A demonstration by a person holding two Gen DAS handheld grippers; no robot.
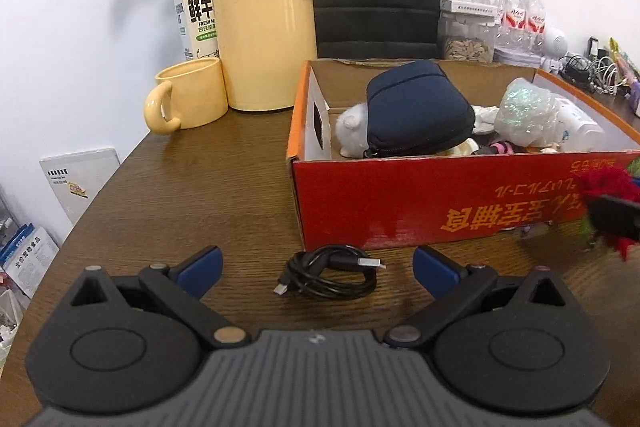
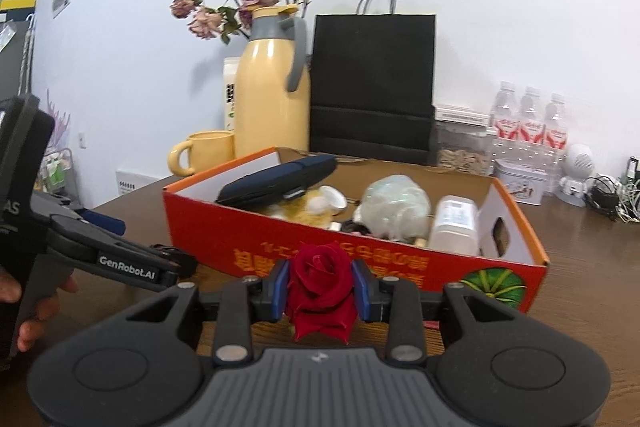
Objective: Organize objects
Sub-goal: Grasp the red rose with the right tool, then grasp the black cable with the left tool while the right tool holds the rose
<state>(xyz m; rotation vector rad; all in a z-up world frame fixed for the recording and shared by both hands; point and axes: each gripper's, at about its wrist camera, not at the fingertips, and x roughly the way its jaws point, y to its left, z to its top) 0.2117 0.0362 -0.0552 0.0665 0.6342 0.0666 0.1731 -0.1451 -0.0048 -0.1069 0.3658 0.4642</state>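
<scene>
A coiled black USB cable [image 1: 332,273] lies on the wooden table just in front of the red cardboard box [image 1: 420,203]. My left gripper [image 1: 318,269] is open, its blue pads either side of the cable, low over the table. My right gripper [image 2: 320,285] is shut on a red rose [image 2: 322,287] and holds it in front of the box's [image 2: 248,239] near wall. The rose also shows at the right edge of the left wrist view [image 1: 608,187]. The box holds a navy pouch [image 1: 416,109], a white figurine [image 1: 354,131], an iridescent bundle [image 1: 528,111] and a white bottle [image 2: 456,223].
A yellow thermos jug [image 1: 260,15], yellow mug [image 1: 188,95] and milk carton [image 1: 196,11] stand behind the box on the left. A black paper bag [image 2: 372,83], a seed jar [image 2: 462,147], water bottles [image 2: 530,123] and tangled cables [image 2: 608,195] line the back wall.
</scene>
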